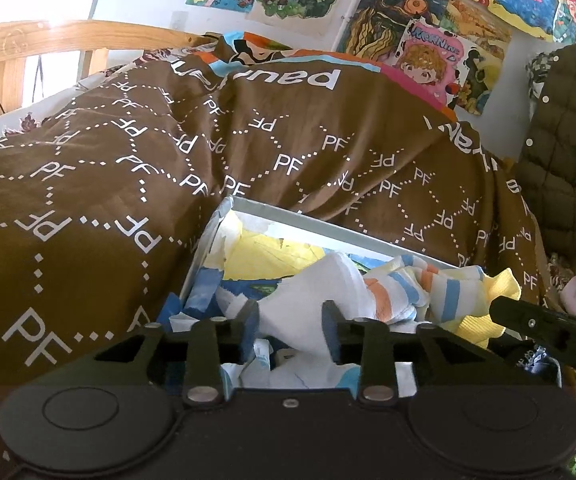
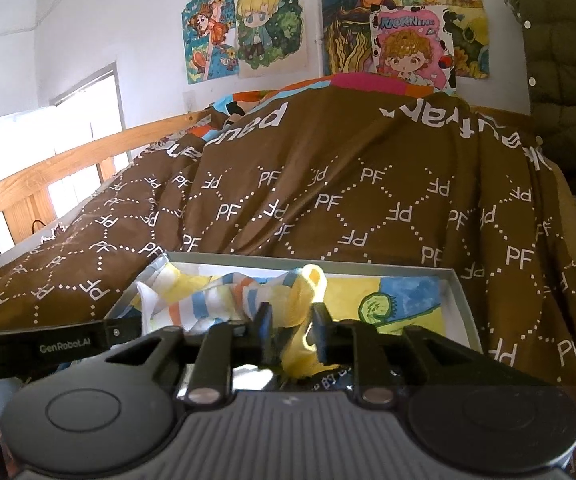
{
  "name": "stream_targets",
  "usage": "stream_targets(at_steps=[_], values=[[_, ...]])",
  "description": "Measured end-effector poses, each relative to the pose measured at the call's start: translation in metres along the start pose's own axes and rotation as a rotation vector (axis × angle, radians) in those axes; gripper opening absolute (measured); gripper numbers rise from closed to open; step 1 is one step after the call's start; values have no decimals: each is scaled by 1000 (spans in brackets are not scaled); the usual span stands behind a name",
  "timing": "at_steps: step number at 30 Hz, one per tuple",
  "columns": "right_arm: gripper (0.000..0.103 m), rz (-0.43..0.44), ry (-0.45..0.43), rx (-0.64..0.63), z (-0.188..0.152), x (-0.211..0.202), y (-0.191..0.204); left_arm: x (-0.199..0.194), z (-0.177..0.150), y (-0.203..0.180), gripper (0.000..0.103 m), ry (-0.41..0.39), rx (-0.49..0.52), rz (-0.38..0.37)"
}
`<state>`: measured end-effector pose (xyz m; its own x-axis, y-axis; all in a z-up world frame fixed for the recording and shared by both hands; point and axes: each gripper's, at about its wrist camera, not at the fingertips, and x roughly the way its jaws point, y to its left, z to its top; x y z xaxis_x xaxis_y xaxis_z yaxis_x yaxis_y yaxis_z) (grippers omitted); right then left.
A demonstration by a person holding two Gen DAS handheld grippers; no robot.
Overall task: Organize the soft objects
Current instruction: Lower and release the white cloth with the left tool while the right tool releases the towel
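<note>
Resting in one box (image 1: 288,216), one striped sock (image 1: 400,292), both tongs (image 1: 292,320) (image 2: 290,330) released around it.

A home bedroom, probably a child's: a brown quilt printed with white "PF" letters (image 2: 328,200) covers a bed with a pale wooden rail (image 2: 67,160), and hand-coloured cartoon drawings on paper (image 2: 263,28) are stuck across the white wall (image 2: 107,20).
</note>
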<state>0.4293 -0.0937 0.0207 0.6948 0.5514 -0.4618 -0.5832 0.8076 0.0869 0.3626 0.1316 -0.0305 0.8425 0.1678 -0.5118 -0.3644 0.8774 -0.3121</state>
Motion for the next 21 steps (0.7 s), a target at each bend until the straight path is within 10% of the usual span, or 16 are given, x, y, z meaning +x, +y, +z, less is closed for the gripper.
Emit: stream_targets(at_steps=[21], values=[[94,-65,-66,27,9,-42,1,-46,5,-11,100,-111,-3,17]])
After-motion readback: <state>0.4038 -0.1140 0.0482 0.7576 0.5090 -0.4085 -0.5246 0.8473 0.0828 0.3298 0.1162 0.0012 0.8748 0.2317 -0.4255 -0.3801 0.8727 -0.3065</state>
